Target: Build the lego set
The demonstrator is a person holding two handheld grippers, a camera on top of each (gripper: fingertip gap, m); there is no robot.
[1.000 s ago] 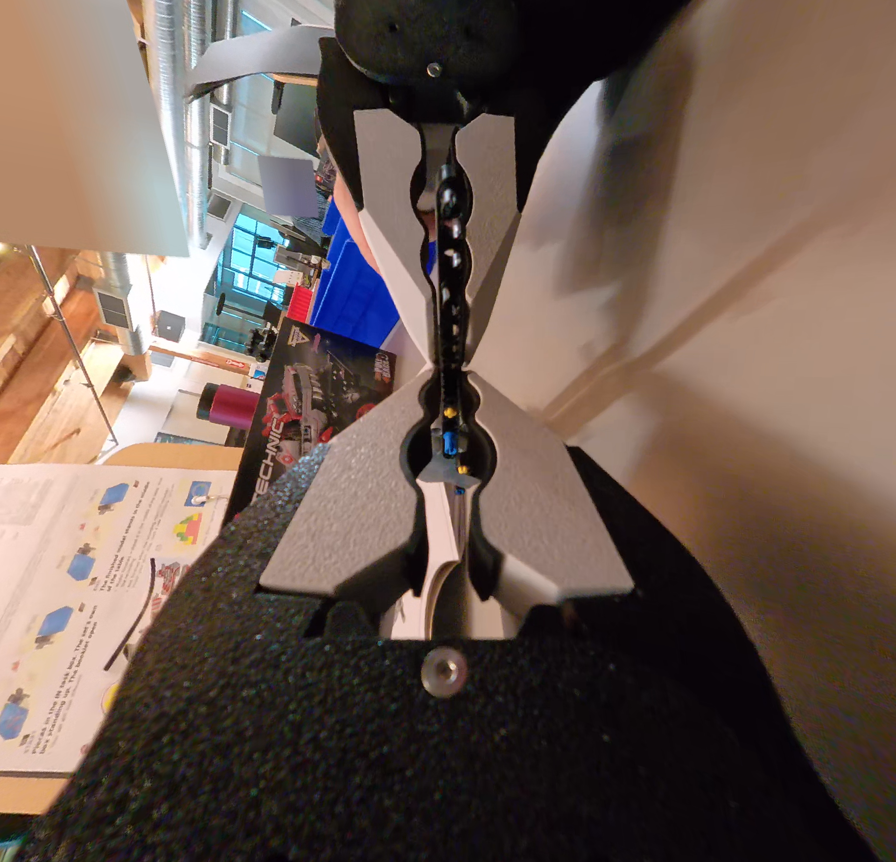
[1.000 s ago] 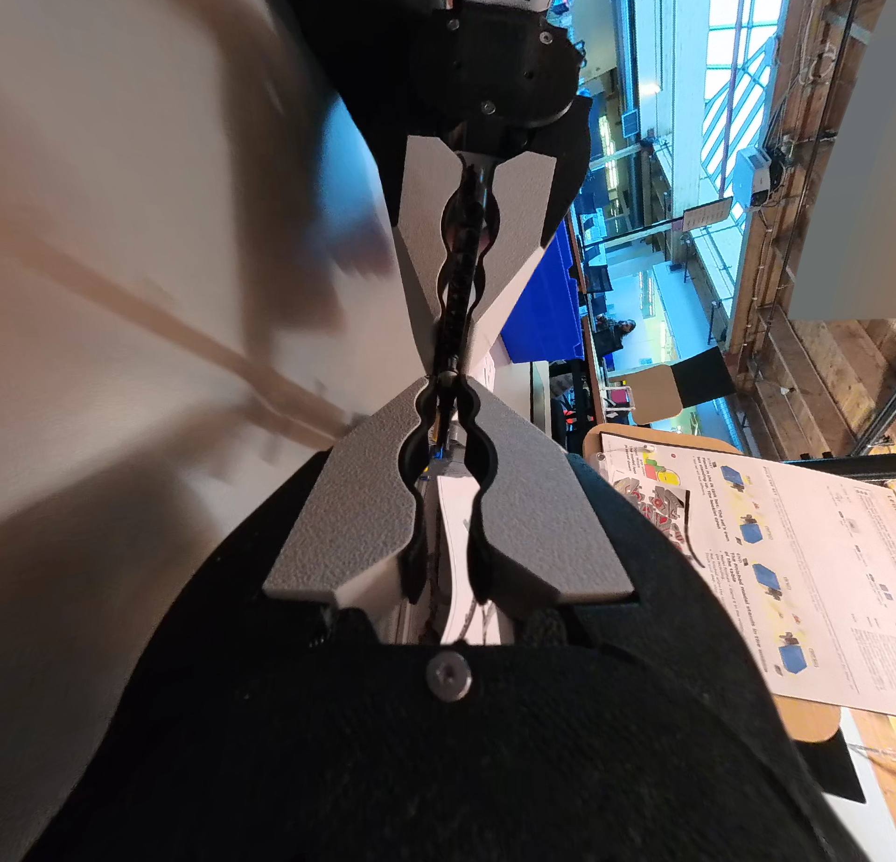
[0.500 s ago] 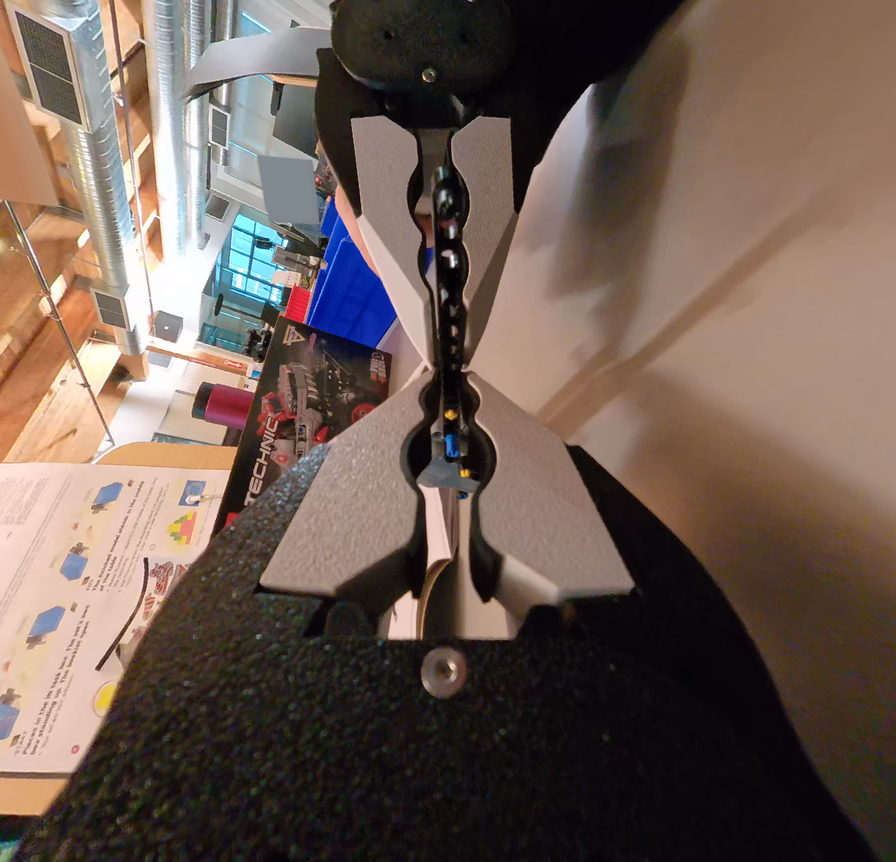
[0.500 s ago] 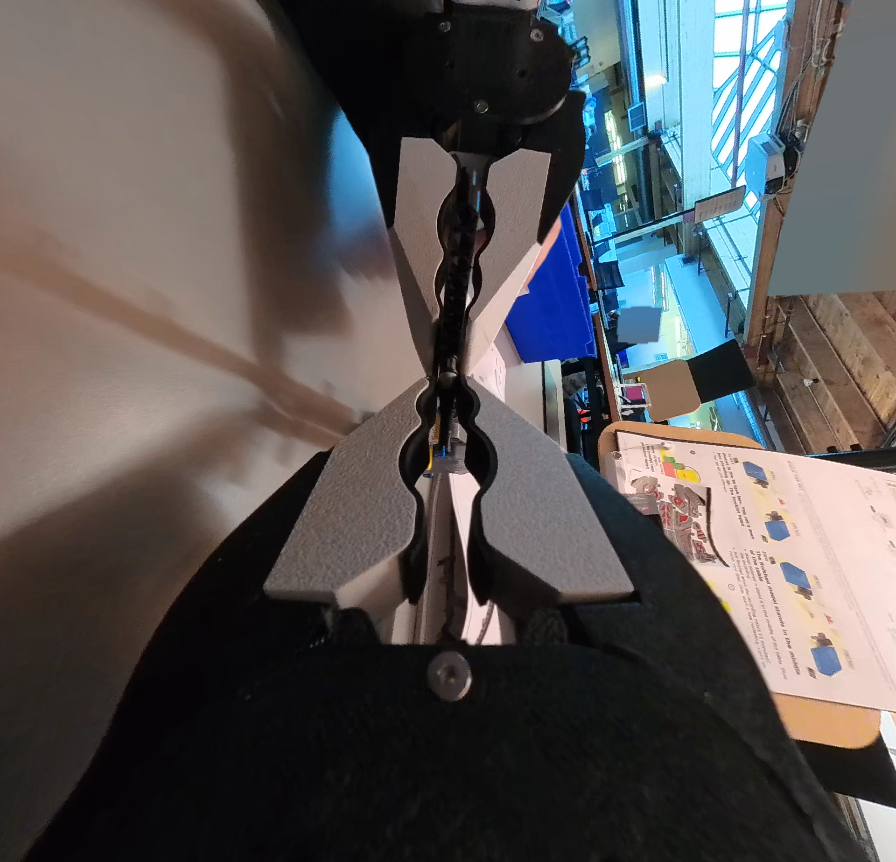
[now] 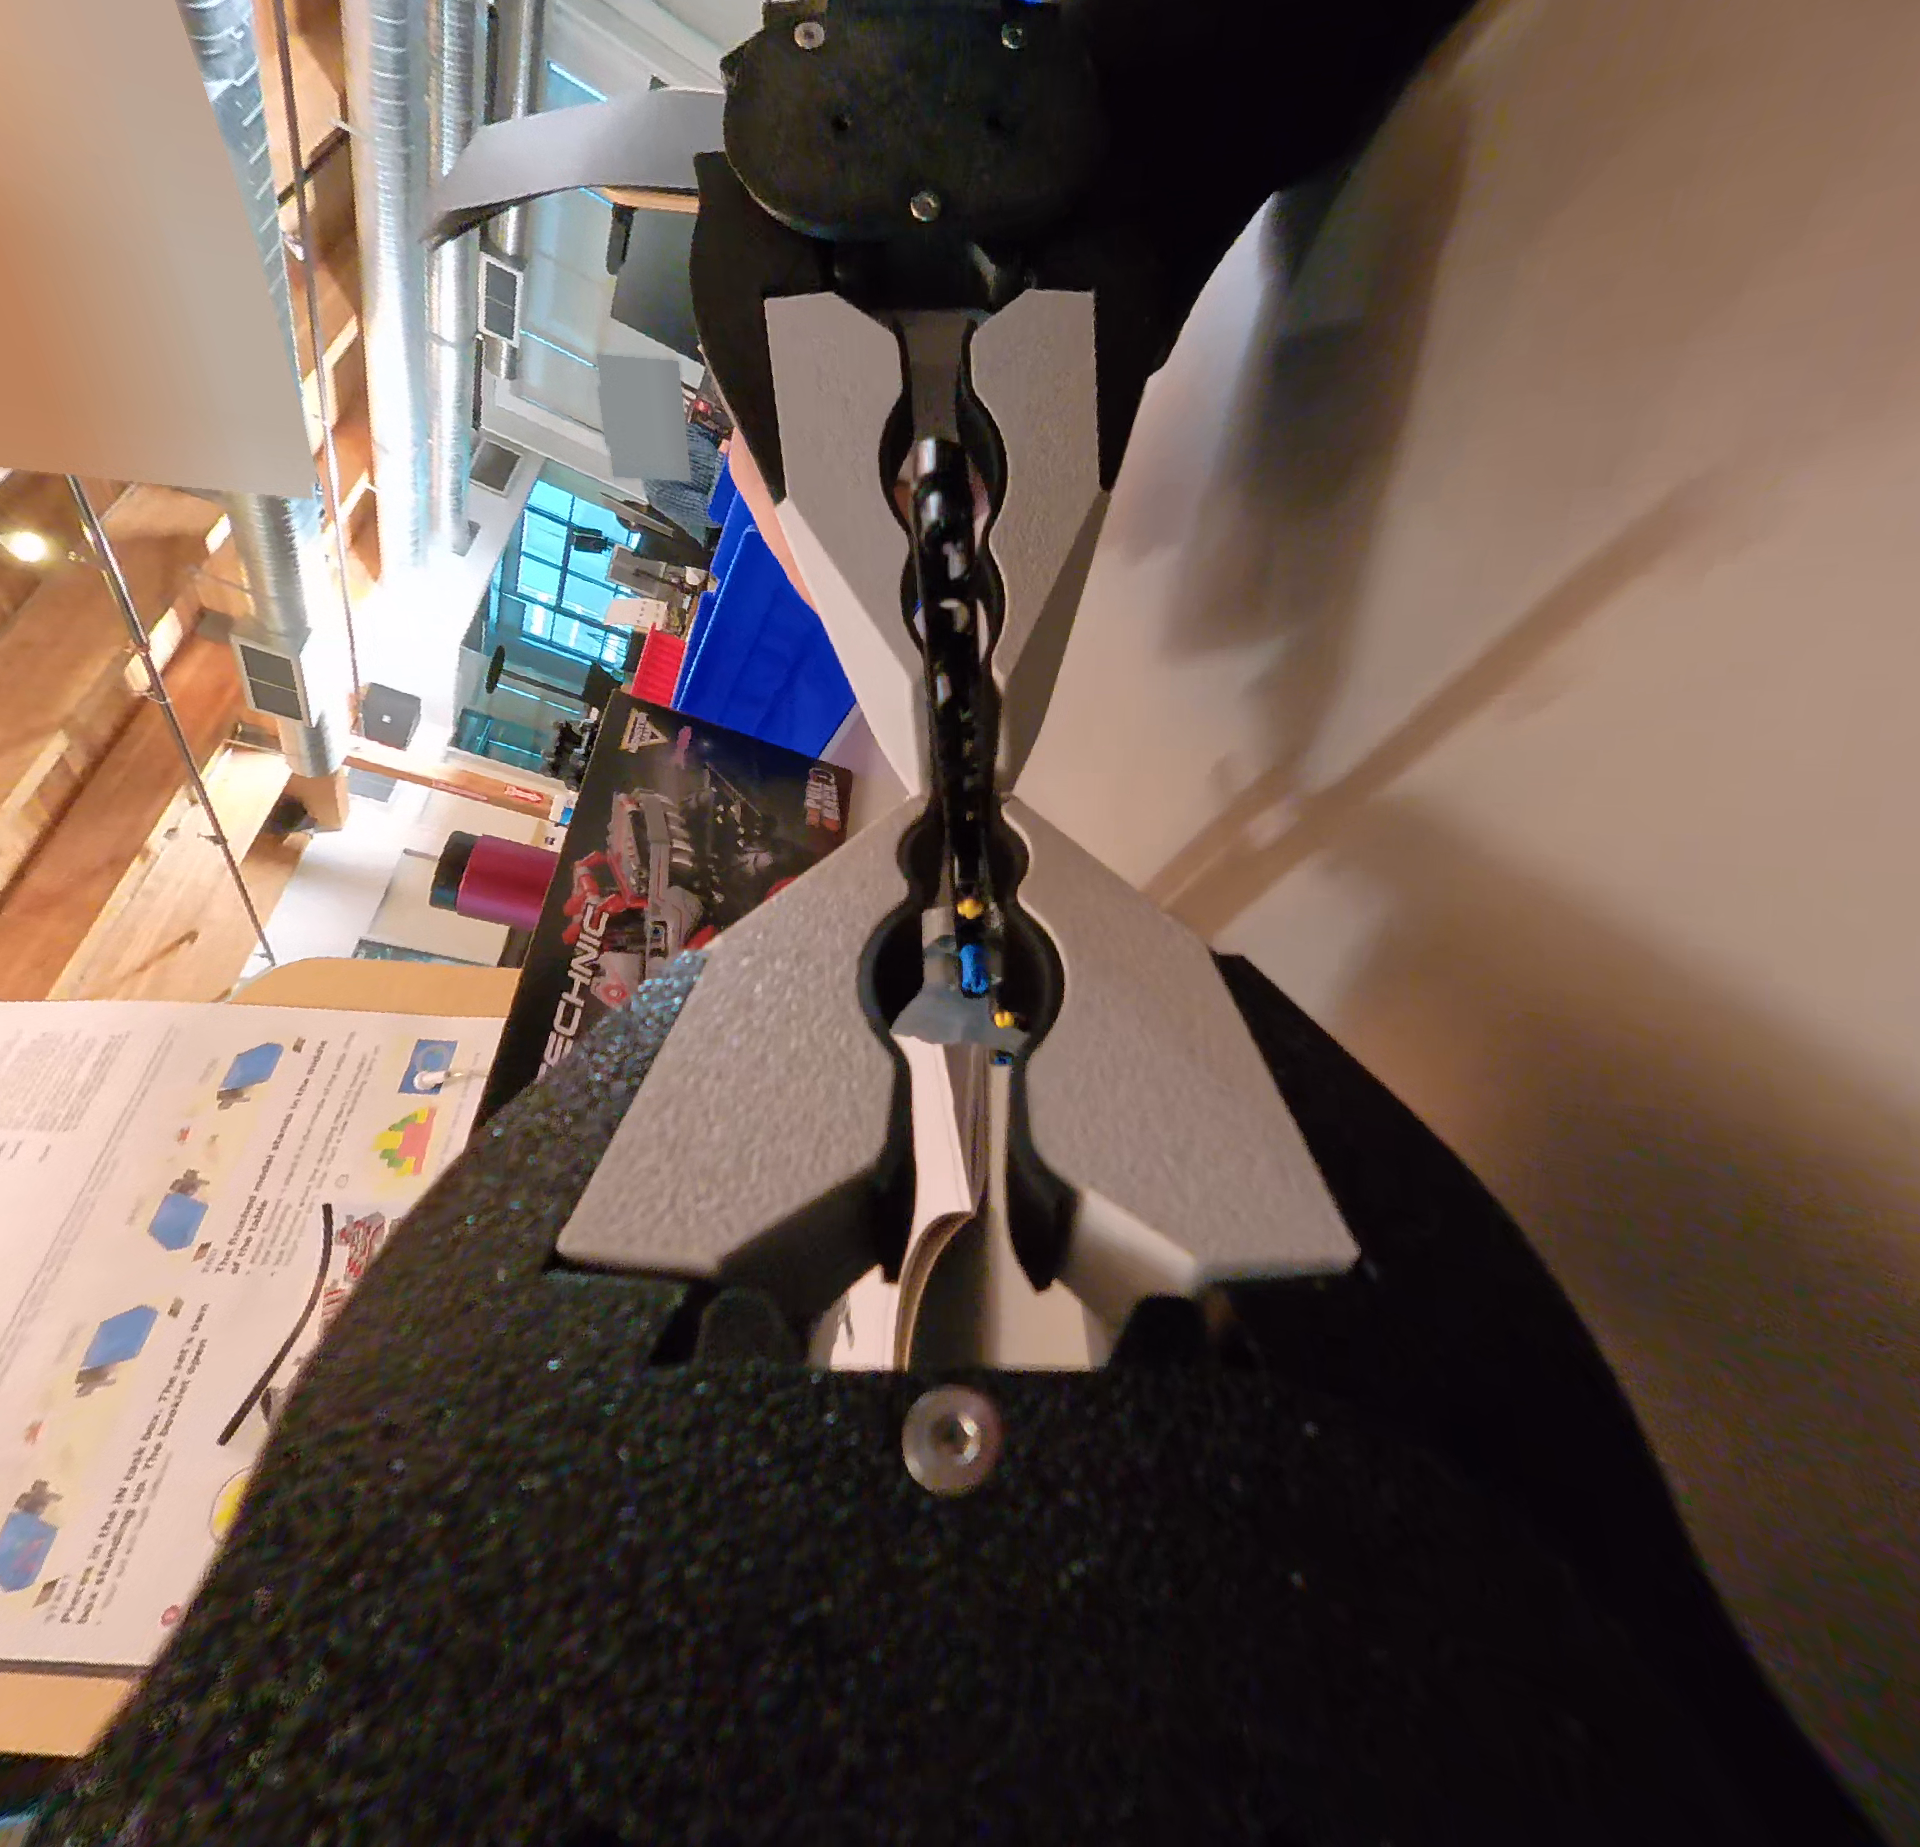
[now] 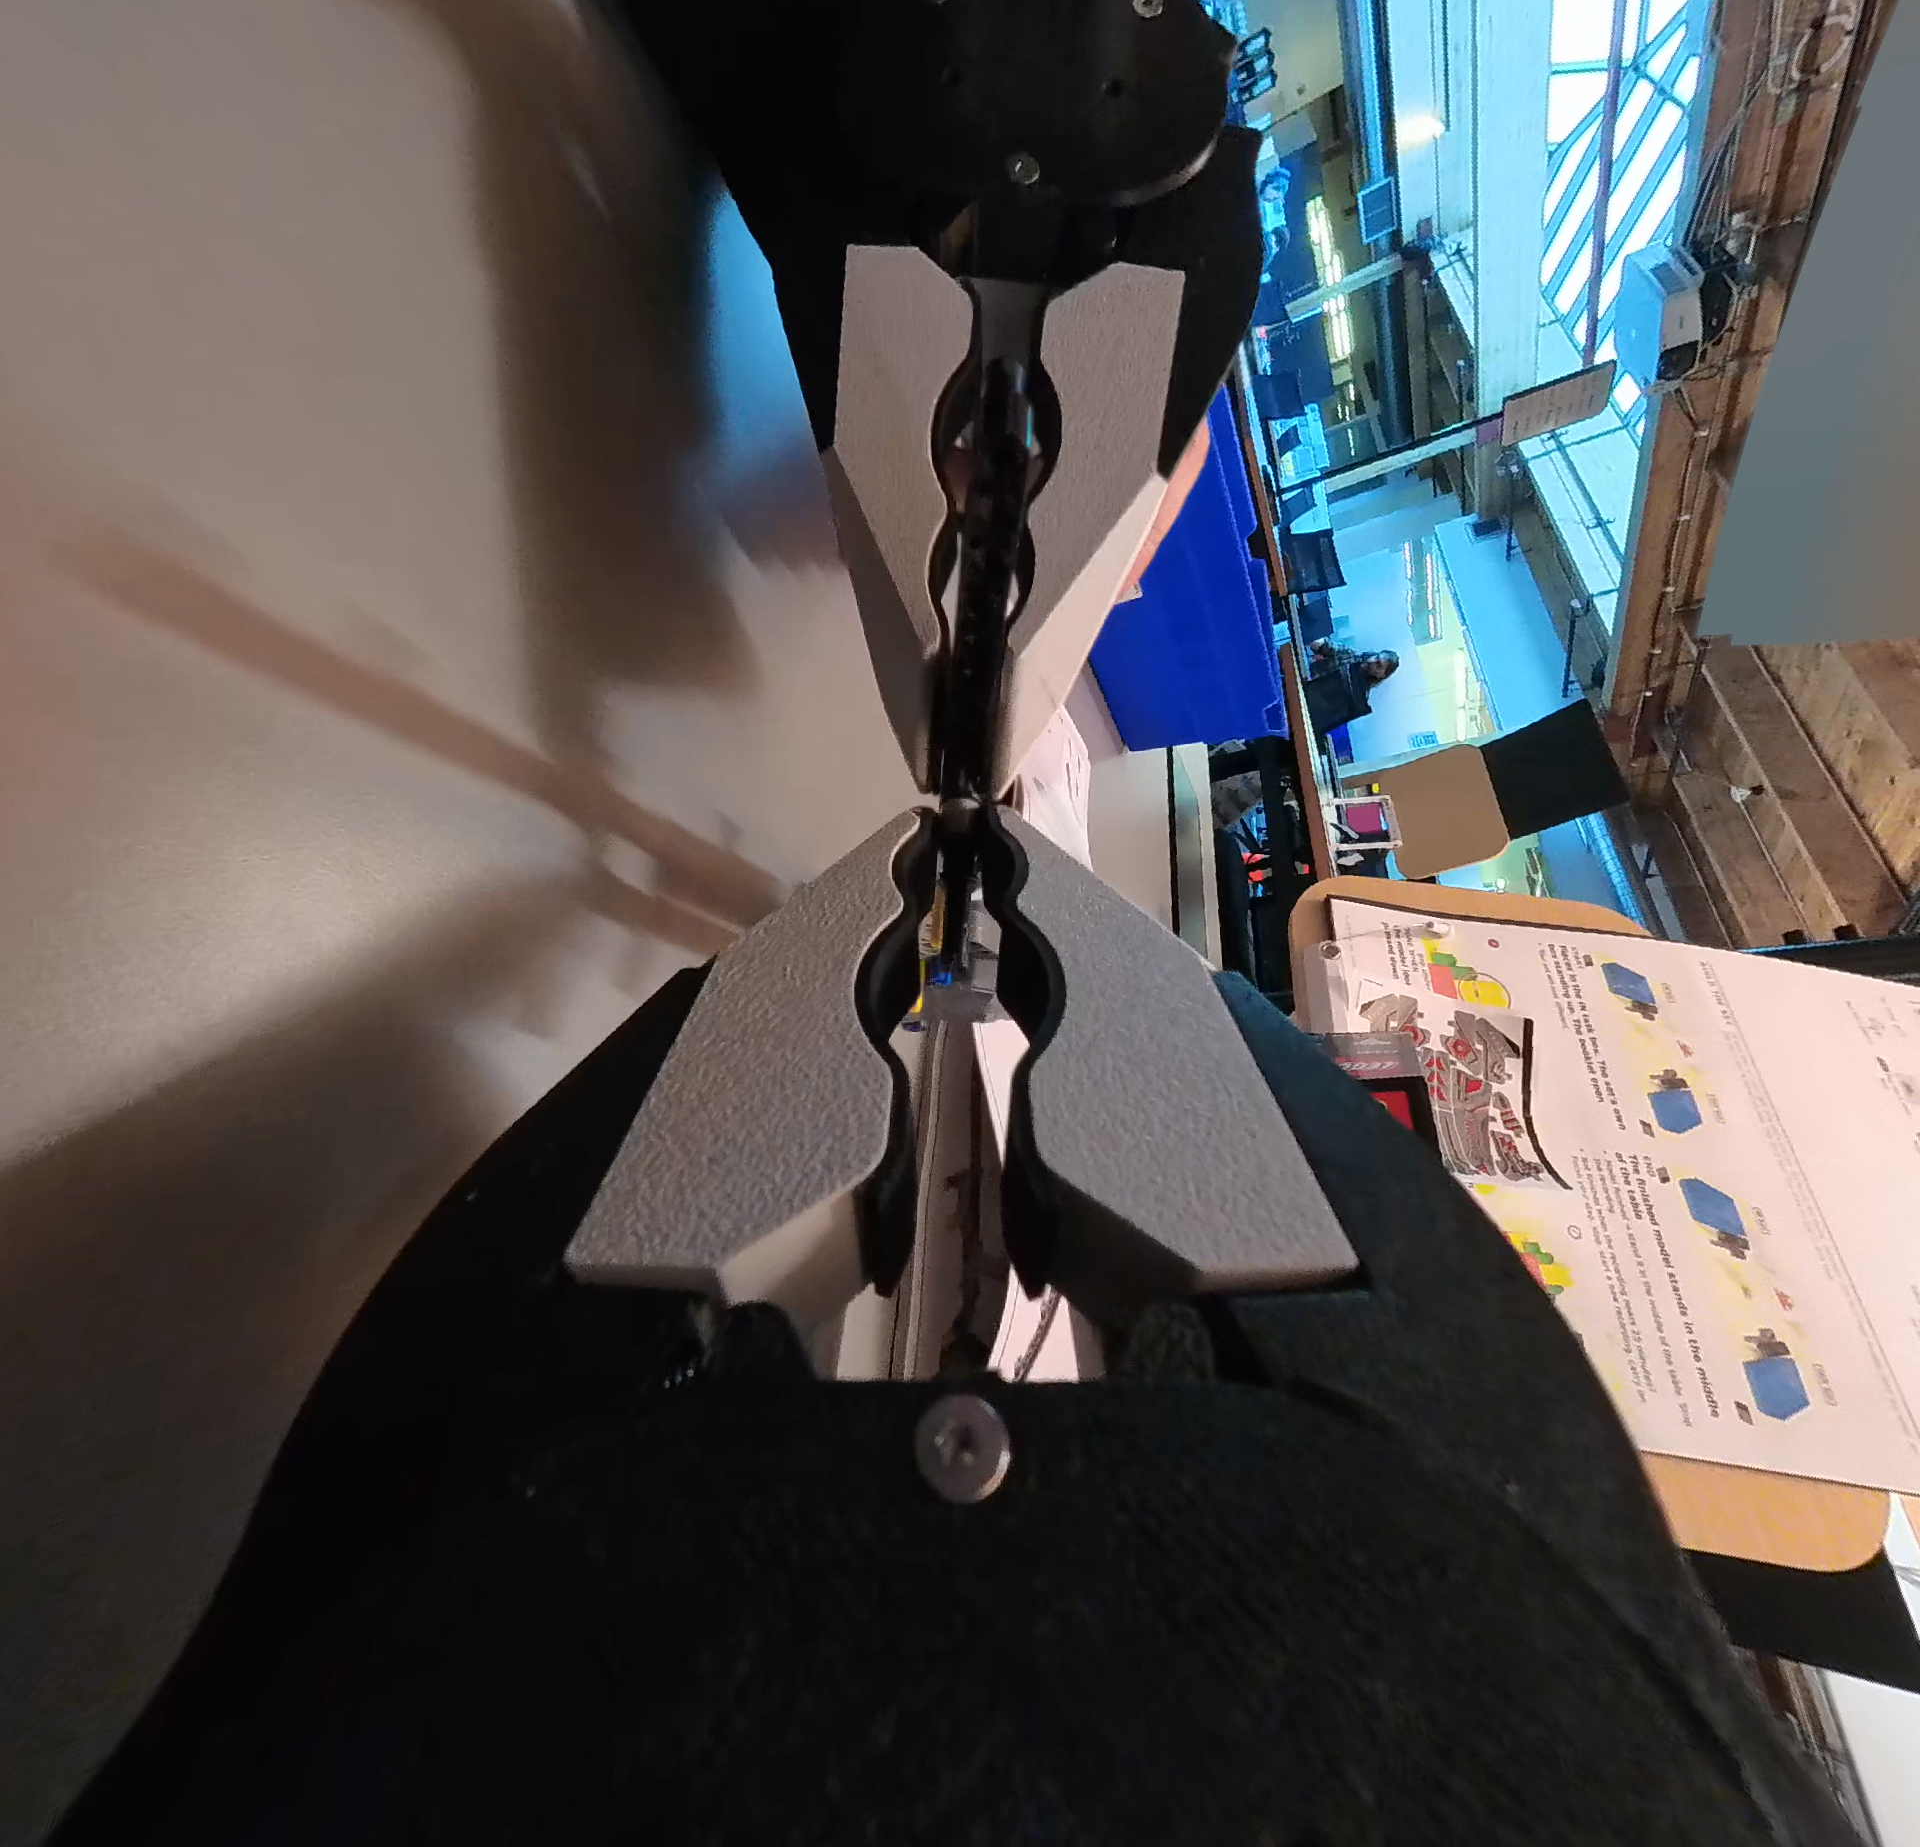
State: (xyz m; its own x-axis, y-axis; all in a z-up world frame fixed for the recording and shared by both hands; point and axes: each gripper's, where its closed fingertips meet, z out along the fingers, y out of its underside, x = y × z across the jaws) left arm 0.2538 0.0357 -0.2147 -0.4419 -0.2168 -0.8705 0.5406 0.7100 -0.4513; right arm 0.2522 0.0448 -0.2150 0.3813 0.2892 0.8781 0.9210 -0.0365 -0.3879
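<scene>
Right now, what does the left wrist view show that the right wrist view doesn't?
Only the left wrist view shows the lego box and a magenta bottle beside it. Only the right wrist view shows a brown board with a black panel. Both show the black beam clamped by the left gripper and right gripper facing each other, the instruction sheet and blue bins.

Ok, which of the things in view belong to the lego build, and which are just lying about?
Job: black beam, gripped at either end by left gripper and right gripper; grey piece with blue pin; lego box; printed sheet.
Lying about: purple bottle; blue bins.
</scene>
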